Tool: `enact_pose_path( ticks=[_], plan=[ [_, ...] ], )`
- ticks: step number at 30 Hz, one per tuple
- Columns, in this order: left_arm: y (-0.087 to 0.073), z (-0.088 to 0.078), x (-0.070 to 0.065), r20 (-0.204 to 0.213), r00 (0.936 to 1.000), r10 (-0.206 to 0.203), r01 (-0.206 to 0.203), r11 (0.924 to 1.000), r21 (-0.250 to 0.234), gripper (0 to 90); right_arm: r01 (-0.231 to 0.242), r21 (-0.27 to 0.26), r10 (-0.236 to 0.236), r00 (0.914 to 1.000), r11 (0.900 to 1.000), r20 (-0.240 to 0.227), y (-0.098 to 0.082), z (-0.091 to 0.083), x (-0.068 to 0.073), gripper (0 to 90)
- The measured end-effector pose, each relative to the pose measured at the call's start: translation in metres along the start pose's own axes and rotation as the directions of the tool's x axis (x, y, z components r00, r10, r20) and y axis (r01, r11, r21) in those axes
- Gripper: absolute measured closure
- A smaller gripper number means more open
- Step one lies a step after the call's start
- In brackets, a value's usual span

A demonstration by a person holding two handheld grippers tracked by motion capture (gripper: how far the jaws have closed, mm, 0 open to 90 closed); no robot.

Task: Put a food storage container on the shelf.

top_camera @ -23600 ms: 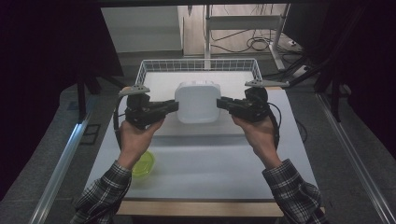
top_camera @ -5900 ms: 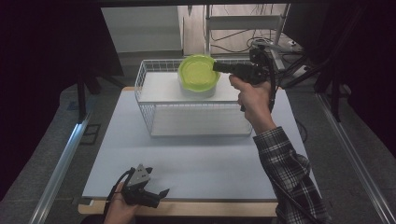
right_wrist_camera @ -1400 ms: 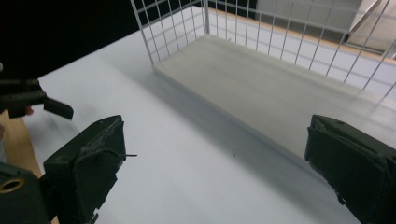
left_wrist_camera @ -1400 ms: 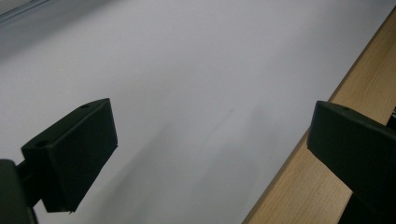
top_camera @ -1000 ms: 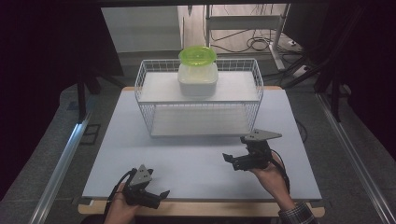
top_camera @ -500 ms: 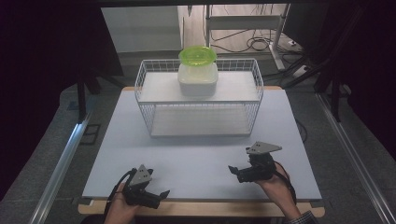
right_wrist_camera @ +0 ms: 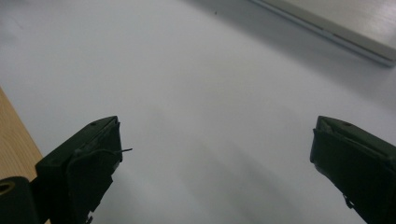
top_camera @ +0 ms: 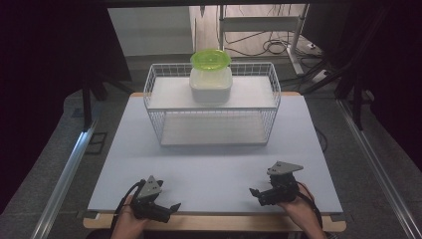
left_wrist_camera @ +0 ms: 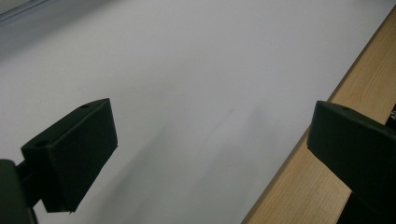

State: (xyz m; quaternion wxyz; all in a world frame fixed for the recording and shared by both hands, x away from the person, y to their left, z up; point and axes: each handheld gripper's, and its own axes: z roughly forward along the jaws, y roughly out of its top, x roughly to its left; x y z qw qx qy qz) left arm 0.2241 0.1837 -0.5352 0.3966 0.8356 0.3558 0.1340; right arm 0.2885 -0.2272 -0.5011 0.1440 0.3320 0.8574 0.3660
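A white plastic container [top_camera: 210, 85] stands on the upper shelf of a white wire rack [top_camera: 164, 105] at the far middle of the table, and a lime green bowl-like lid [top_camera: 210, 59] rests on top of it. My left gripper [top_camera: 169, 207] lies low at the near left edge of the table, open, with nothing between its jaws [left_wrist_camera: 208, 154]. My right gripper [top_camera: 256, 193] rests at the near right, also open and empty [right_wrist_camera: 215, 154]. Both are far from the rack.
The table carries a pale grey mat [top_camera: 209, 169] with a wooden edge [top_camera: 214, 222] along the front. Metal rails [top_camera: 64, 174] run beside the table on both sides. A shelf unit with cables [top_camera: 263, 30] stands behind the rack.
My right gripper has drawn back toward the near right edge of the table and come down lower. The left gripper and the container in the rack have stayed put.
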Motion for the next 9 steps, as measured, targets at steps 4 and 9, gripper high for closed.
enact_pose_path(
  ticks=[4,9],
  plan=[
    [-0.0001,0.0002,0.0,0.0,1.0,-0.001,0.001,1.0,0.003,1.4,-0.006,0.031,0.006,1.0,0.999,0.004,-0.0066,0.0012,-0.0002,2.0],
    [0.0008,0.0008,0.0007,0.004,0.9996,-0.028,0.027,0.9995,0.013,1.3,-0.006,0.054,0.005,0.9999,0.999,0.011,-0.0097,0.003,-0.0012,2.0]
  ],
)
